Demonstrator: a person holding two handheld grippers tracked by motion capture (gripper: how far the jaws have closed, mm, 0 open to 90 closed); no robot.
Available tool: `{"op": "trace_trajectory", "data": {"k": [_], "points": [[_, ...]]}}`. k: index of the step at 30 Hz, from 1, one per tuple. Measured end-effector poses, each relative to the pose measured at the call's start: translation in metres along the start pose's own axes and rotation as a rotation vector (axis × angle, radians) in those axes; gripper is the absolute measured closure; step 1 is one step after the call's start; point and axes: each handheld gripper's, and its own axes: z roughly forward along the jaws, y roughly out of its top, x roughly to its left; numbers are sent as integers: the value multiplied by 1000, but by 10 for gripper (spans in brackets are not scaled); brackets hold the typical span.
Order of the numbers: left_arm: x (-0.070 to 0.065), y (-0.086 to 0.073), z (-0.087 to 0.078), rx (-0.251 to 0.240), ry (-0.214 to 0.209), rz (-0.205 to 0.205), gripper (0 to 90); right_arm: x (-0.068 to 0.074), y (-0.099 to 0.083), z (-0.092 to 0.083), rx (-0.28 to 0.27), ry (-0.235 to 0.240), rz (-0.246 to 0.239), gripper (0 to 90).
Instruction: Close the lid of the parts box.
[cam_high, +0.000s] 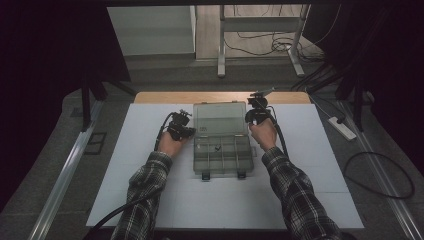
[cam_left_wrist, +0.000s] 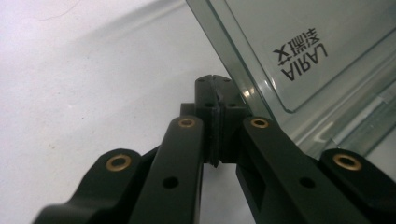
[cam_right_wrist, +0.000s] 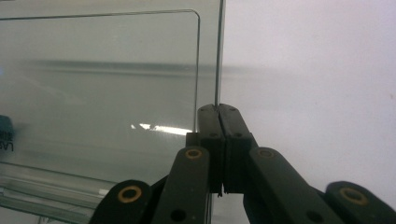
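the open box (cam_high: 222, 147) stands mid-tabletop (cam_high: 150, 200), its raised lid (cam_high: 220, 118) a clear wall between the two grippers. the left gripper (cam_high: 186, 131) sits just beside the lid's left edge, the right gripper (cam_high: 257, 116) at its right edge, both with jaws together. bare tabletop lies free to either side of the box and in front of it, between the forearms. behind the lid only a narrow strip remains before the far edge.
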Motion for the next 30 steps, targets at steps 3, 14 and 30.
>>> {"op": "trace_trajectory", "data": {"k": [3, 14, 30], "points": [[1, 4, 3, -5, 1, -2, 891, 1, -1, -2, -10, -4, -8, 882], [10, 20, -2, -90, -13, -39, 892, 2, -6, -12, -45, -9, -21, 885], [9, 22, -21, -171, -78, -10, 892, 3, -19, -35, -94, 8, -82, 875]]}}
